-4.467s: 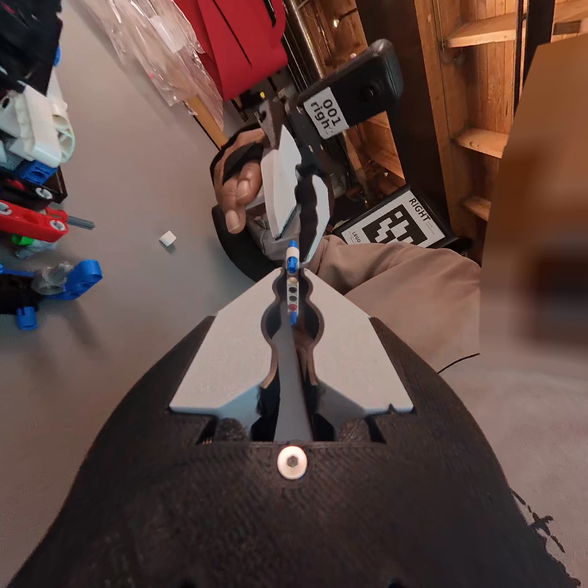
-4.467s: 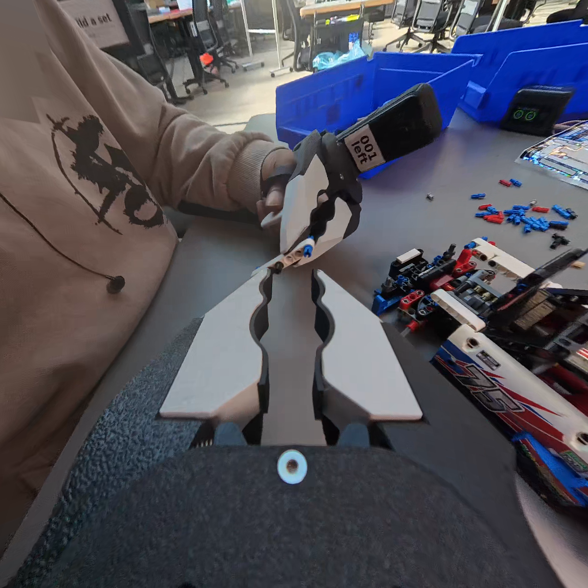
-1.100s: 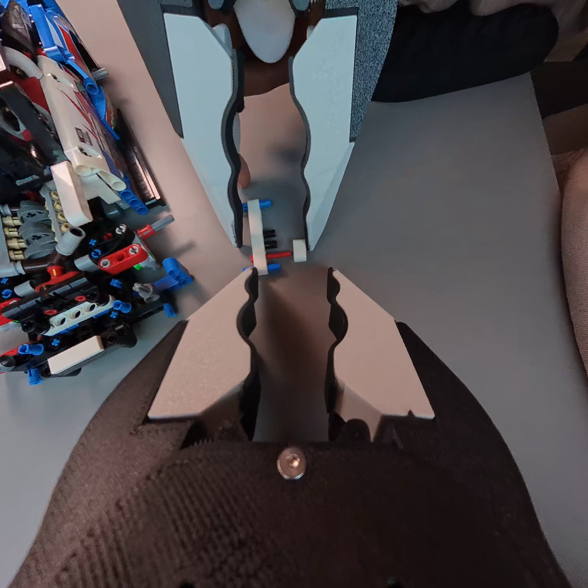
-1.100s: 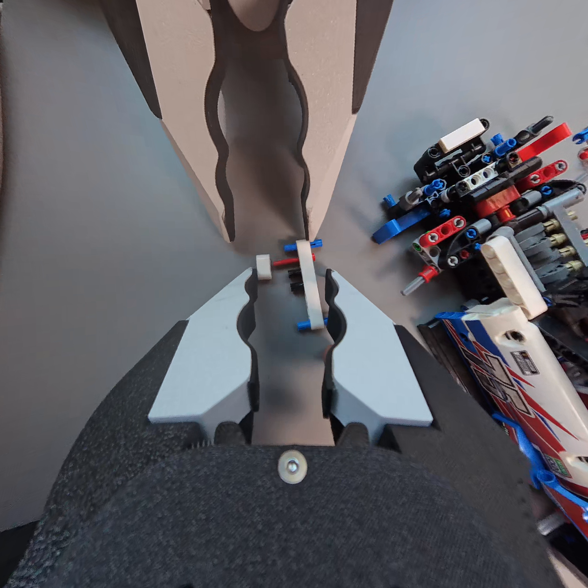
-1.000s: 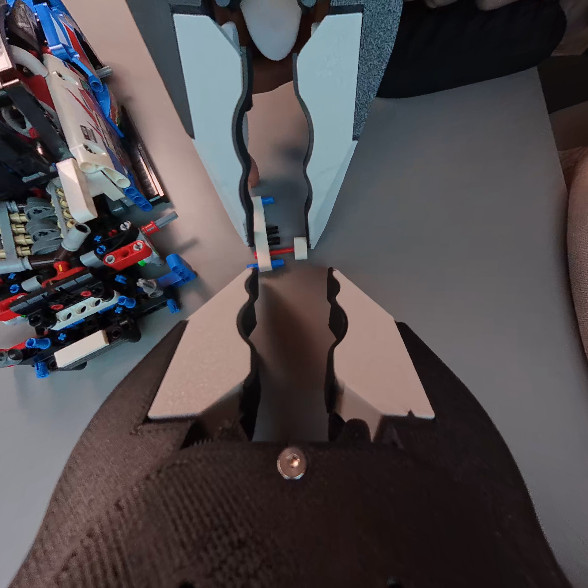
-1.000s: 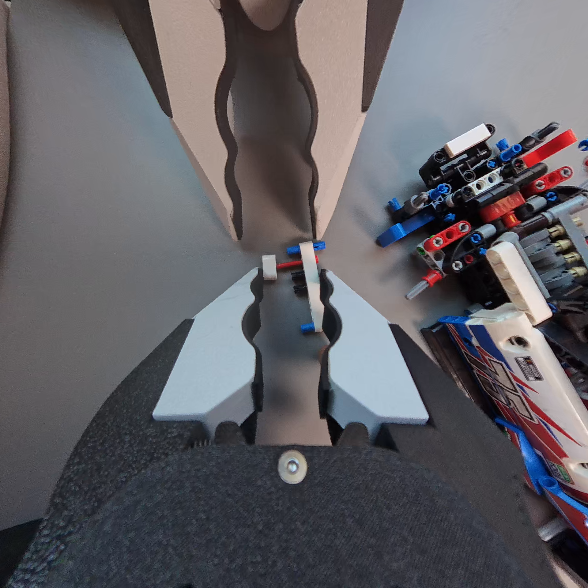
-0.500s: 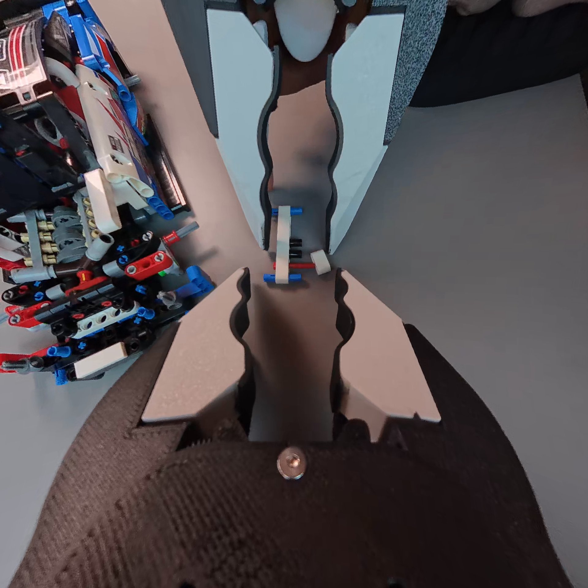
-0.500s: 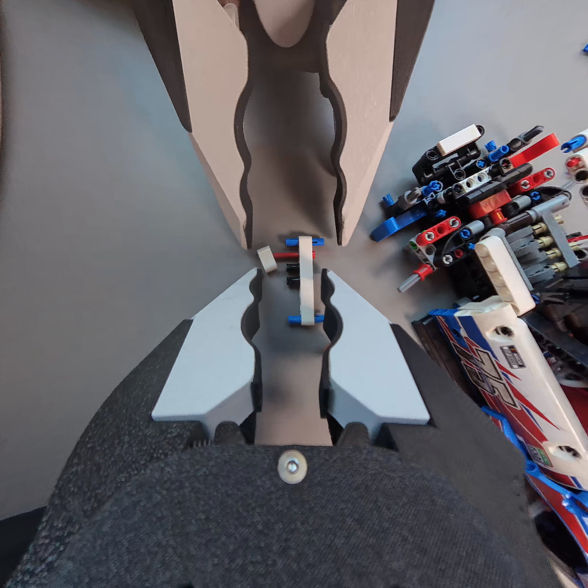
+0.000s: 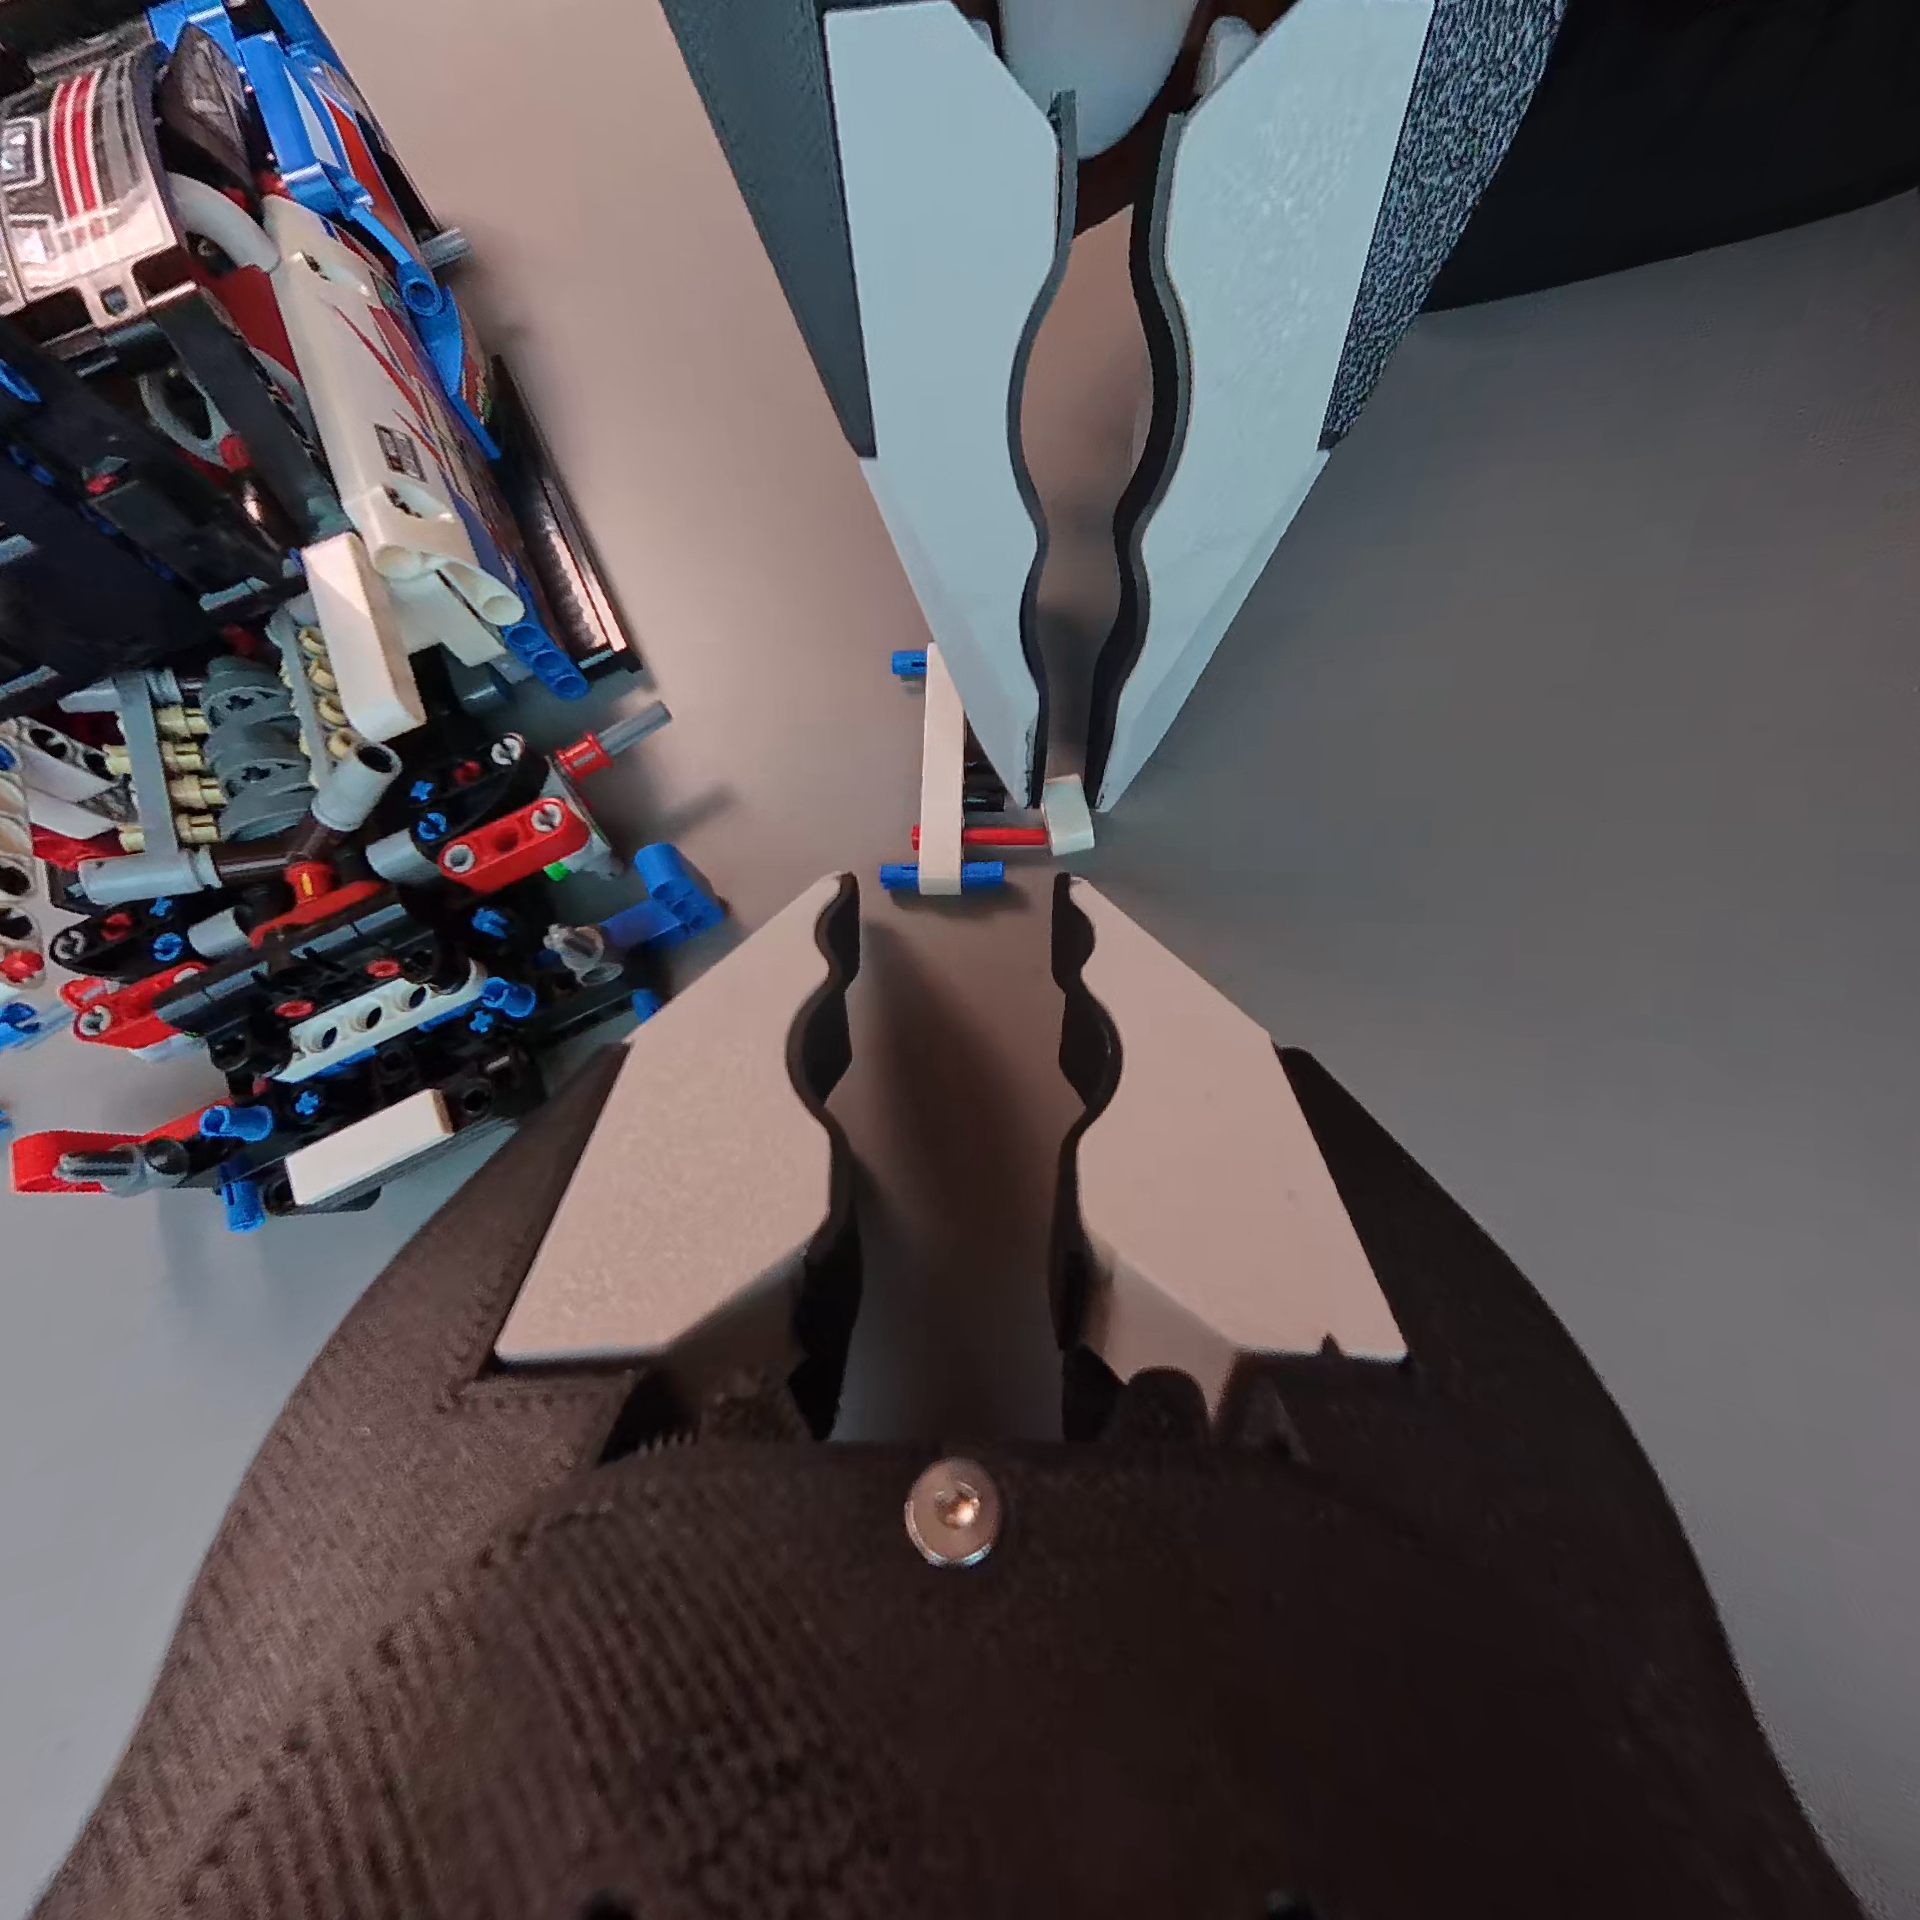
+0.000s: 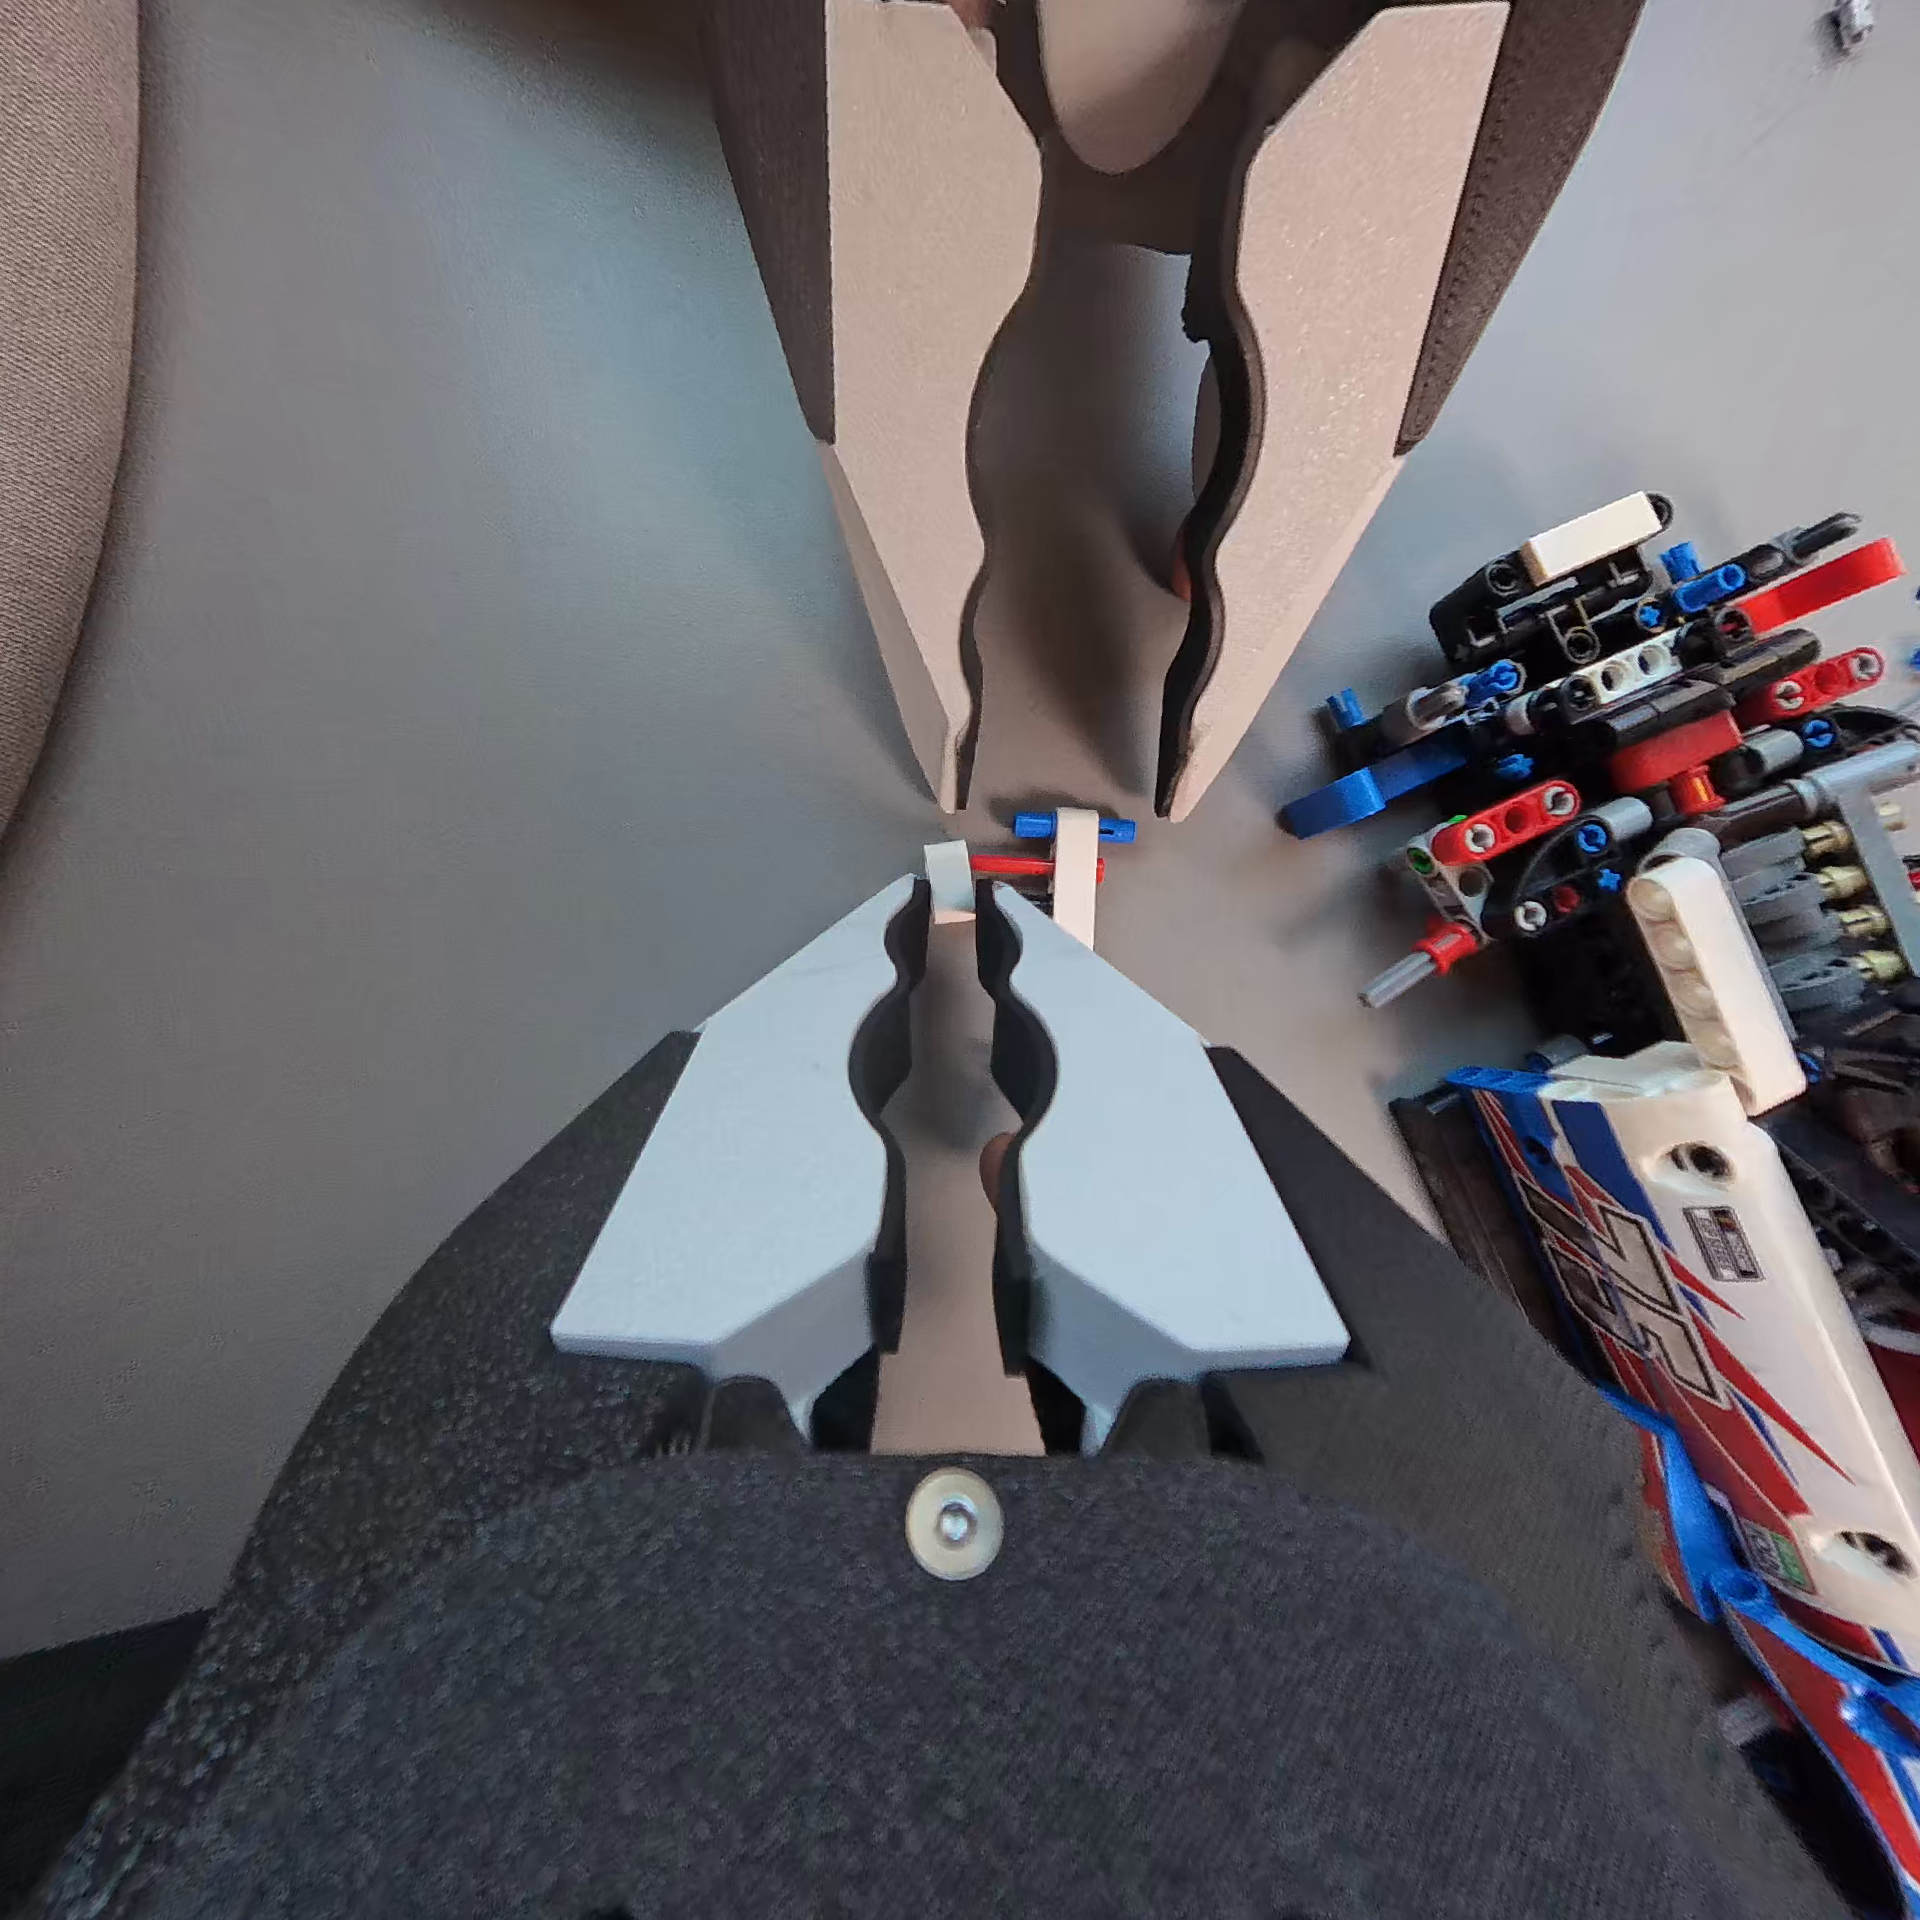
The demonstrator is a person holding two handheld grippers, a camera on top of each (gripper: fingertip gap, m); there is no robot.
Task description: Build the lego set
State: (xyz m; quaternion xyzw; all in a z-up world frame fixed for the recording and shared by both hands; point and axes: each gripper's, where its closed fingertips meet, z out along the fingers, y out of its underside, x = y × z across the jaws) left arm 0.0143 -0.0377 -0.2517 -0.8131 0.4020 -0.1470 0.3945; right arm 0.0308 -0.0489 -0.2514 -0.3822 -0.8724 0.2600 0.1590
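Note:
A small sub-assembly lies on the grey table between my two grippers: a white beam with blue pins and black pins, and a red axle ending in a small white bush. My right gripper is shut on the white bush; the beam lies just right of its right finger. My left gripper is open and empty, its tips just short of the beam. In the right wrist view the left gripper comes down from the top, facing mine.
The large part-built lego car, white, red, blue and black, lies close beside the grippers, on the right in the right wrist view. A beige sleeve is at that view's left edge. Bare grey table lies on the other side. Less than 4 cm separates the two grippers' tips.
My right gripper shifted sideways off the beam and closed on the small white bush at the axle's end. My left gripper stayed open. Earlier it held the beam in the air.

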